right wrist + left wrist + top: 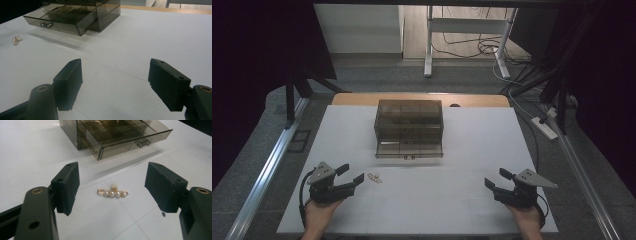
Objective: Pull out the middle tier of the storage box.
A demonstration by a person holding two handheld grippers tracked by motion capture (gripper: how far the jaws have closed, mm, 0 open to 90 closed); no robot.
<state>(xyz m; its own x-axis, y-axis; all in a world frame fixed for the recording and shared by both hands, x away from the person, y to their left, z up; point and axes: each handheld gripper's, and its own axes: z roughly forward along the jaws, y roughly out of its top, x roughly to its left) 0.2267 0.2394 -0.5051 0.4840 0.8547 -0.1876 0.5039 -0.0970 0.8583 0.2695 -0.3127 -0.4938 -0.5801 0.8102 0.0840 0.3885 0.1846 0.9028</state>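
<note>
A small gold hair clip set with pearls [113, 192] lies flat on the white table, seen as a tiny glint [374, 177] in the high view and at the far left [16, 40] of the right gripper view. My left gripper [350, 173] is open, its jaws standing either side of the clip and a little short of it [112, 187]. Behind the clip stands a smoky clear drawer box [408, 121] with its bottom drawer [125, 141] pulled out. My right gripper [498, 178] rests open at the right front of the table, with only bare table between its jaws [115, 82].
The white table top [472, 145] ends in a wooden strip at the back. Metal rails run along both sides. Cables and a power strip [544, 127] lie on the floor to the right, and desk legs stand beyond the table.
</note>
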